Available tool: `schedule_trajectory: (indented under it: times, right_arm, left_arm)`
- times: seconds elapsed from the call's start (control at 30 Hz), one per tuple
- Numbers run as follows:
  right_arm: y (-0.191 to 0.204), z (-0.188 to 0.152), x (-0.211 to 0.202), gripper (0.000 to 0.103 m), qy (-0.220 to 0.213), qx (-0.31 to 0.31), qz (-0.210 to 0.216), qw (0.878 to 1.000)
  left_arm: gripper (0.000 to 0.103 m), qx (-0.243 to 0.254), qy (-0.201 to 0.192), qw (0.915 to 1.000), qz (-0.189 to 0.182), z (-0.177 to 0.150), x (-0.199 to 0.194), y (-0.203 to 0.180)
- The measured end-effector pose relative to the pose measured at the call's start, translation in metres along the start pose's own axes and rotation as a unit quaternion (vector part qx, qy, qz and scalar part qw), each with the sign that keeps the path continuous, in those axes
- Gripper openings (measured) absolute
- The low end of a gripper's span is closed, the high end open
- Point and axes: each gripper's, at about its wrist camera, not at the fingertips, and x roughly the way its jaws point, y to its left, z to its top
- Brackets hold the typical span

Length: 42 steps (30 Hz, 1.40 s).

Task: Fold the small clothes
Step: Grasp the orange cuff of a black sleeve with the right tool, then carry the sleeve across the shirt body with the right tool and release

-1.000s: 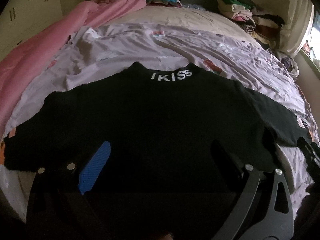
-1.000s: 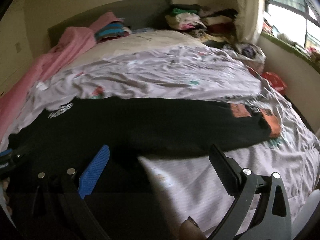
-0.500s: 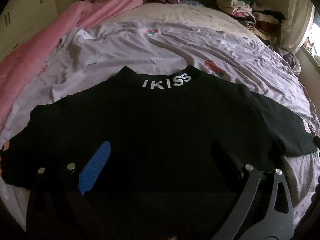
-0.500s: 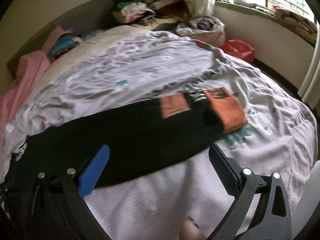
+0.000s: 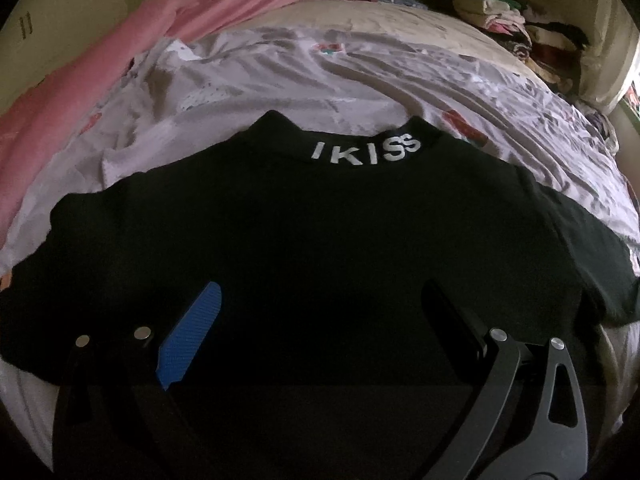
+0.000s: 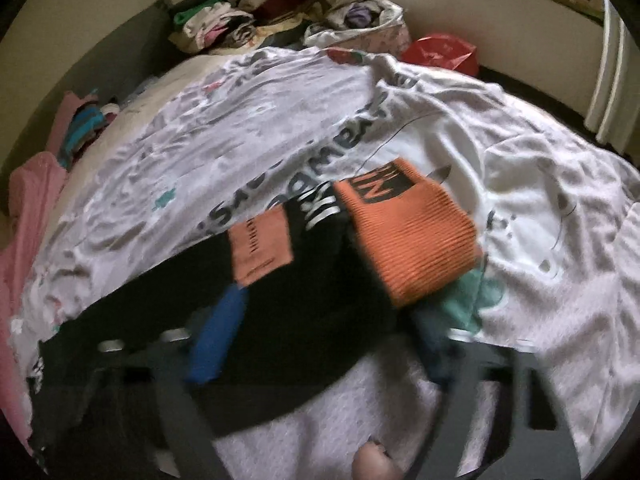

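A black sweater (image 5: 312,232) lies spread flat on the bed, its collar lettered "IKISS" (image 5: 366,150) at the far side. My left gripper (image 5: 320,312) is open and empty above the sweater's body. In the right wrist view the sweater's right sleeve (image 6: 304,300) runs out to an orange ribbed cuff (image 6: 416,240) with an orange patch (image 6: 260,244) beside it. My right gripper (image 6: 324,332) is open, blurred, low over the sleeve just short of the cuff.
A pale printed sheet (image 5: 360,76) covers the bed. A pink blanket (image 5: 80,76) lies along the left edge. Stacks of folded clothes (image 5: 516,28) sit at the headboard. A red bag (image 6: 440,54) and a wall lie beyond the bed's right side.
My right gripper swung right along the sleeve and down toward the orange cuff. My left gripper drifted slightly forward over the sweater body. Both stayed open.
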Motion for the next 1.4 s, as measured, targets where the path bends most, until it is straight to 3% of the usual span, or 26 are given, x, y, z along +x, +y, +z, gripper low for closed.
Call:
schedule_trajectory:
  times: [0.13, 0.4, 0.73, 0.97, 1.27, 1.4]
  right_arm:
    - [-0.004, 0.006, -0.010, 0.013, -0.036, 0.009, 0.031, 0.999]
    - [0.028, 0.005, -0.072, 0.012, -0.108, -0.047, 0.131, 0.984]
    - [0.098, -0.015, -0.133, 0.012, -0.143, -0.139, 0.202, 0.959]
    - [0.143, -0.038, -0.157, 0.012, -0.147, -0.188, 0.231, 0.943]
    - [0.191, -0.077, -0.174, 0.012, -0.143, -0.249, 0.250, 0.925]
    - [0.211, -0.096, -0.174, 0.012, -0.135, -0.272, 0.254, 0.918]
  left_arm:
    - [0.094, -0.007, -0.007, 0.9999, -0.007, 0.001, -0.007, 0.003]
    - [0.094, -0.011, -0.028, 0.9994, -0.018, 0.007, -0.030, 0.006]
    - [0.094, -0.010, -0.072, 0.9973, 0.001, 0.009, -0.062, 0.023]
    - [0.094, -0.016, -0.082, 0.9965, 0.003, 0.006, -0.072, 0.039]
    - [0.094, -0.046, -0.081, 0.9953, -0.026, 0.000, -0.075, 0.072]
    - [0.094, -0.047, -0.085, 0.9951, -0.014, -0.003, -0.077, 0.083]
